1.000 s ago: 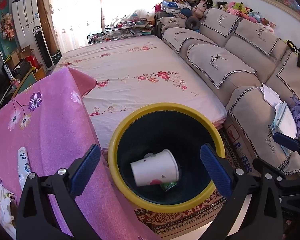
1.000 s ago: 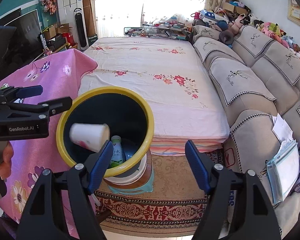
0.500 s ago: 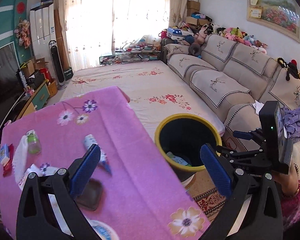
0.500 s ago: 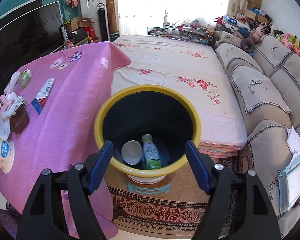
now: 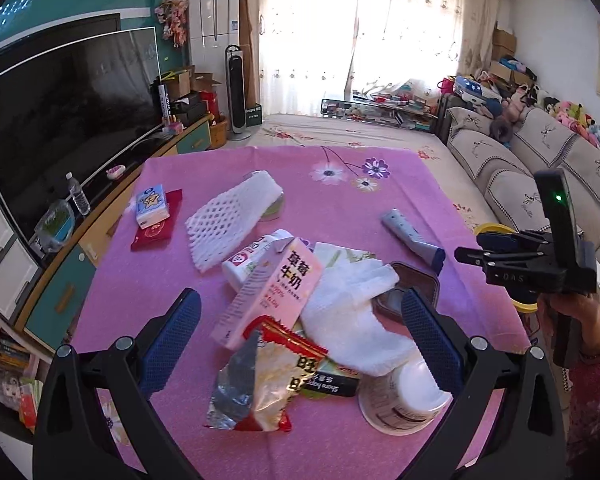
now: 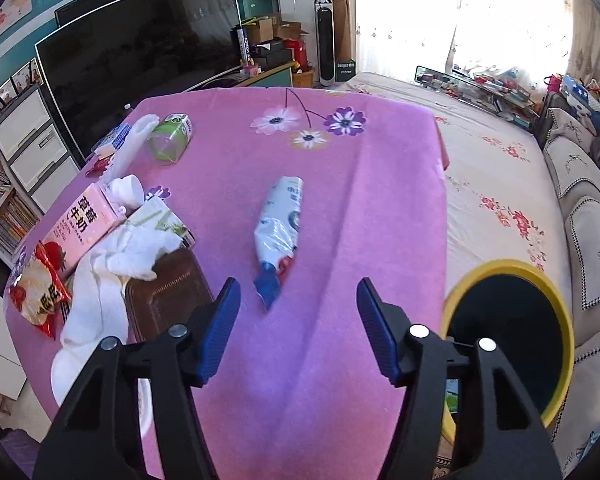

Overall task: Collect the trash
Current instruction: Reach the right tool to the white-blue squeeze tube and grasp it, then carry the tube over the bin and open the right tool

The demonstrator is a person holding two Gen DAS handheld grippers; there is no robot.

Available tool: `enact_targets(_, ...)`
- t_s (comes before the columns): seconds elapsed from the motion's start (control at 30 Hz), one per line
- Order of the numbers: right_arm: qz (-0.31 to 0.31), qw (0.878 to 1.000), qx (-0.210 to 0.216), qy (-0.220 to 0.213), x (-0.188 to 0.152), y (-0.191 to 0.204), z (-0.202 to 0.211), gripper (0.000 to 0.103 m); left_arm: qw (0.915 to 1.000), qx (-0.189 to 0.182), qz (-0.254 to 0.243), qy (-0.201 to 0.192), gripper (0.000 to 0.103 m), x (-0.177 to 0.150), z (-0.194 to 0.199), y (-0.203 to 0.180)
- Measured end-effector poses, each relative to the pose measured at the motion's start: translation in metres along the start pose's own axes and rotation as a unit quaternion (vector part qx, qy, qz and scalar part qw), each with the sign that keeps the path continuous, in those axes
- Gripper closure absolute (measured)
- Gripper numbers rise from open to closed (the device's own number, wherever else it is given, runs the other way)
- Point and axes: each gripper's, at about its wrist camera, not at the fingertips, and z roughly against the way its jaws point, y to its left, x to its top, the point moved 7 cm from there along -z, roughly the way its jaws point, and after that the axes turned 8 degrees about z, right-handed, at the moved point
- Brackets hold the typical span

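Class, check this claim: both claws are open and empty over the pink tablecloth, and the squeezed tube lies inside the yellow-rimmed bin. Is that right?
Not quite. The squeezed tube lies on the pink tablecloth, not inside the yellow-rimmed bin; the right wrist view shows it. The left claw and right claw are indeed open and empty.

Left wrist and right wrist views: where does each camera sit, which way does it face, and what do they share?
Left wrist: on the left gripper, jaws open, above the near edge of the pink tablecloth, facing the trash pile and the TV; the right gripper and its hand show at right.
Right wrist: on the right gripper, jaws open, facing the crumpled tube, with the yellow-rimmed bin at right.
Shared: pink milk carton, white glove, tube.
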Motion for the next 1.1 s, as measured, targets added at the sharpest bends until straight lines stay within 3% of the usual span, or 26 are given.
enact_targets(0.23,-0.001,0.998,0.004,0.070,0.029,0.012,-0.061,0.049,0.9999,-0.011,0.008,-0.005,0.005,-0.003,0.005,0.009)
enact_targets(0.4,-0.001,0.996,-0.008,0.090,0.026,0.009,-0.080,0.063,0.9997,-0.012,0.022,-0.007,0.005,-0.004,0.008,0.021)
enact_targets(0.43,0.000,0.996,-0.010,0.090,0.026,0.009,-0.080,0.071,0.9997,-0.011,0.023,-0.007,0.005,-0.005,0.007,0.023)
enact_targets(0.5,0.000,0.996,-0.009,0.091,0.025,0.009,-0.080,0.073,0.9996,-0.010,0.024,-0.006,0.005,-0.006,0.006,0.026)
enact_targets(0.67,0.009,0.996,-0.017,0.082,0.018,0.009,-0.066,0.076,0.9997,-0.016,0.019,-0.006,0.005,-0.009,0.005,0.018)
enact_targets(0.87,-0.005,0.999,-0.023,0.042,0.009,-0.003,-0.020,0.076,0.9996,-0.028,0.000,-0.010,0.005,-0.010,0.010,0.000)
enact_targets(1.1,-0.046,0.996,-0.067,0.032,-0.026,-0.058,0.025,0.076,0.9986,-0.048,-0.019,-0.013,0.005,-0.014,0.015,-0.020)
